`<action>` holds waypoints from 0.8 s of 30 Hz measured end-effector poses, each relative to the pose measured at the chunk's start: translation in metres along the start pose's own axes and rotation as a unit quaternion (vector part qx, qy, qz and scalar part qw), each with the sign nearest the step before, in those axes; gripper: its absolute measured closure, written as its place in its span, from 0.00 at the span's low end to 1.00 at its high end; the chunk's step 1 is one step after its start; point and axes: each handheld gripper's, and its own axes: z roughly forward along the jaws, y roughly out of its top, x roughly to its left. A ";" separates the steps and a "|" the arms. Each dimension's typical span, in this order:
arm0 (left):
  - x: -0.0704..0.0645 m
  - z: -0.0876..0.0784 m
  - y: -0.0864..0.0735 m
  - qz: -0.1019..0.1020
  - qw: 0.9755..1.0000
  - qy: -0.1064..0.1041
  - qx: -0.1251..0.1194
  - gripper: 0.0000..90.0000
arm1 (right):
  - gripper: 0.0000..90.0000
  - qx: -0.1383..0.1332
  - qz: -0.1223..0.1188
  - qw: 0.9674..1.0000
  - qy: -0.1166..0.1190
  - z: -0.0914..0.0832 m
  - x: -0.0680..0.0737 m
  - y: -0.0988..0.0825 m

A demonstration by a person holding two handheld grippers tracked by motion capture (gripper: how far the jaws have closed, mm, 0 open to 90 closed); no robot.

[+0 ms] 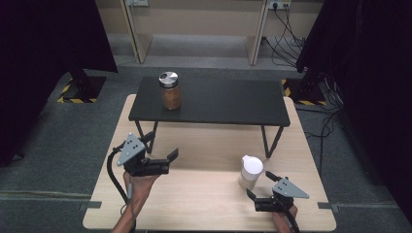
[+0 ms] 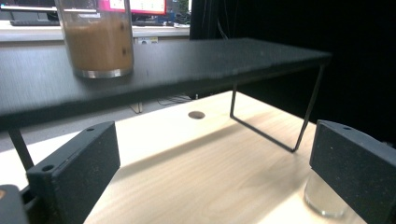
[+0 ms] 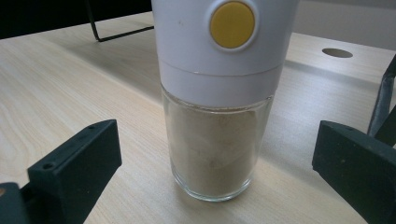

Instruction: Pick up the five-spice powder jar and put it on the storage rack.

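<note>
From above, a light wooden table [image 1: 204,199] is carrying a low black shelf [image 1: 218,102] on thin wire legs, and a brown-filled jar [image 1: 170,92] with a silver lid is standing on the shelf's left part. Near the table's front right a white-topped dispenser [image 1: 251,172] is standing upright, and the right gripper [image 1: 259,187] is sitting just beside it with jaws spread, touching nothing. The left gripper [image 1: 163,156] is hovering over the table's left half, well apart from the dispenser, its jaws released too. Along the left gripper view, its two black jaws are standing wide apart and holding nothing — the shelf is crossing the upper part, the jar's base is resting on it, and the dispenser's glass foot is peeking out beside the right jaw. Along the right gripper view, the dispenser is standing between the open jaws but farther off: a white cap with a round yellow button [image 3: 232,24] over clear glass holding pale powder. No label or writing is readable on it.
</note>
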 end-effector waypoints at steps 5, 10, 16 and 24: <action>0.002 0.000 -0.037 -0.018 1.000 -0.013 0.002 0.01 | 0.01 0.001 -0.001 1.000 0.000 0.000 0.000 0.000; 0.003 0.001 -0.064 -0.020 1.000 -0.018 0.004 0.00 | 0.01 0.000 -0.001 1.000 0.000 0.000 0.000 0.000; 0.004 0.002 -0.081 -0.021 1.000 -0.013 0.008 0.00 | 0.01 0.001 -0.001 1.000 -0.001 0.000 0.001 0.000; 0.004 0.002 -0.095 -0.019 1.000 -0.011 0.007 0.00 | 0.01 0.002 -0.002 1.000 -0.001 0.000 0.001 0.000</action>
